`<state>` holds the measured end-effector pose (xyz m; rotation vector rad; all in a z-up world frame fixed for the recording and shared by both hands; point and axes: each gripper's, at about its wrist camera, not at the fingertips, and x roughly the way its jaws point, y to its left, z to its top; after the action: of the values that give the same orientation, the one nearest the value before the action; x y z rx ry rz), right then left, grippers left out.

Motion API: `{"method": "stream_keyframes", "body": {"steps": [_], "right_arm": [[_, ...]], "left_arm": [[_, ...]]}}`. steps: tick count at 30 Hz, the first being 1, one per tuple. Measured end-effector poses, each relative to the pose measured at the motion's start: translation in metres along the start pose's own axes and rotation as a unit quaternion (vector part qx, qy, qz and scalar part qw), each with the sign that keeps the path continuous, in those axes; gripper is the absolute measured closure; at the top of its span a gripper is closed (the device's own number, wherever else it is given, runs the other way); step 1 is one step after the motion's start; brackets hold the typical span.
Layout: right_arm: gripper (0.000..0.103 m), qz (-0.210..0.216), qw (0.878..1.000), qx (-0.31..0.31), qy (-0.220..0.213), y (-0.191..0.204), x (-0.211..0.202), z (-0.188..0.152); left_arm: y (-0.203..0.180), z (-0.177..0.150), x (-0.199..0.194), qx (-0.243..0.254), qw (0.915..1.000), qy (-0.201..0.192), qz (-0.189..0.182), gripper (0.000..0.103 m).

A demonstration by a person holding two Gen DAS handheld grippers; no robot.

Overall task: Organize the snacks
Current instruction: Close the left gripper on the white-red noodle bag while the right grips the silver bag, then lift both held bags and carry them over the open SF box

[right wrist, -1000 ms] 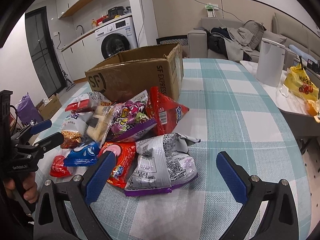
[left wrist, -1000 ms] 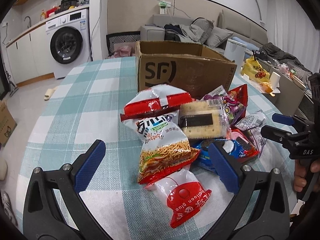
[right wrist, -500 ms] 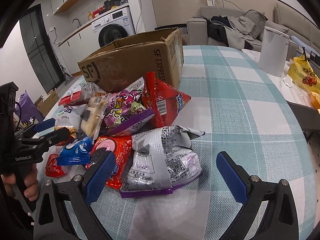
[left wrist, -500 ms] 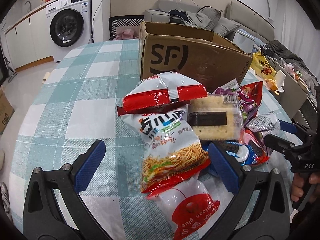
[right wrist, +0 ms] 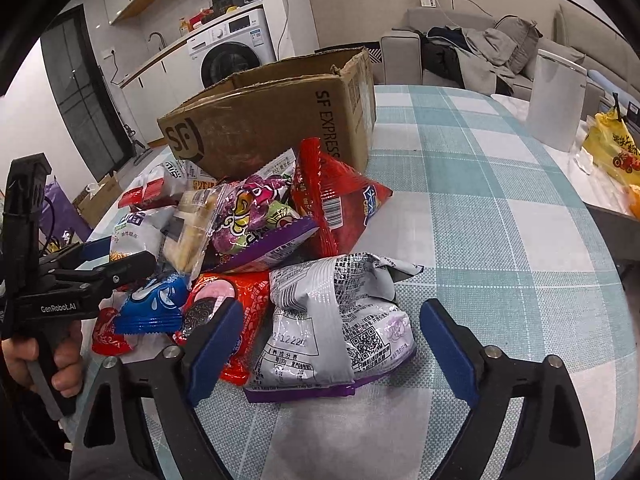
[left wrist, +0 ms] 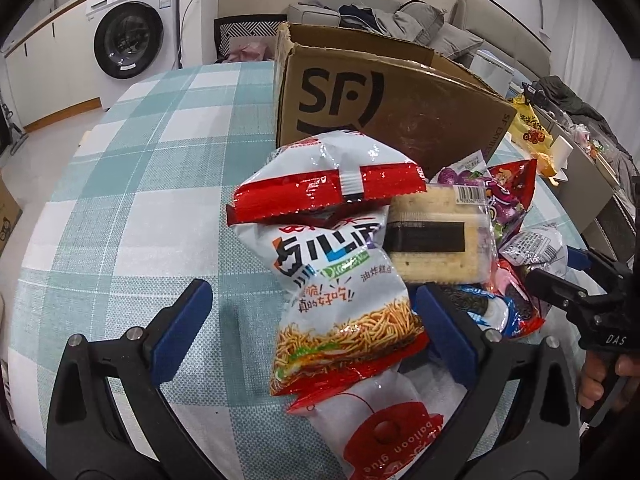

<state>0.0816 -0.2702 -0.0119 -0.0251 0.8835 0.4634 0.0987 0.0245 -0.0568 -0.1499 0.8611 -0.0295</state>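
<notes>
Right, I see the snack pile heaped against the front of the brown cardboard SF box (left wrist: pixel 384 96) on the teal checked tablecloth (left wrist: pixel 132 184). My left gripper (left wrist: pixel 308 320) is spread wide around the white fried-noodle snack bag (left wrist: pixel 340 280), gripping nothing. My right gripper (right wrist: pixel 332 340) is equally wide, straddling the silver and purple foil packet (right wrist: pixel 336 320) on the side of the pile farthest from the box, not pinching it.

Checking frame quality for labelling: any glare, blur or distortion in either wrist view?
Left wrist: sharp, glare streaks on the noodle bag, box edges bowed by fisheye, black corner vignette. Right wrist: sharp, sheen on the silver bag, tablecloth checks curve outward.
</notes>
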Motion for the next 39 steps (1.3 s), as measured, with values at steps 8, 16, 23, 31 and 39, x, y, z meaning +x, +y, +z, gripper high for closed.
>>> {"method": "stream_keyframes", "body": {"steps": [8,16,23,31,39], "right_arm": [[0.018,0.007,1.0,0.005,0.004,-0.002,0.001,-0.001],[0.023,0.013,1.0,0.009,0.001,-0.004,-0.001,-0.002],[0.035,0.02,1.0,0.012,0.001,-0.007,-0.004,-0.004],[0.041,0.03,0.999,0.018,-0.005,-0.01,-0.008,-0.007],[0.042,0.031,0.999,0.028,-0.026,-0.015,-0.019,-0.009]], "left_arm": [[-0.004,-0.004,-0.004,0.014,0.9988,-0.002,-0.046,0.034],[-0.006,-0.008,-0.011,0.018,0.9983,-0.01,-0.054,0.048],[-0.007,-0.011,-0.015,0.021,0.9983,-0.013,-0.053,0.049],[-0.005,-0.014,-0.023,0.021,0.9981,-0.021,-0.054,0.05],[-0.005,-0.017,-0.032,0.022,0.9975,-0.032,-0.06,0.051]]}}
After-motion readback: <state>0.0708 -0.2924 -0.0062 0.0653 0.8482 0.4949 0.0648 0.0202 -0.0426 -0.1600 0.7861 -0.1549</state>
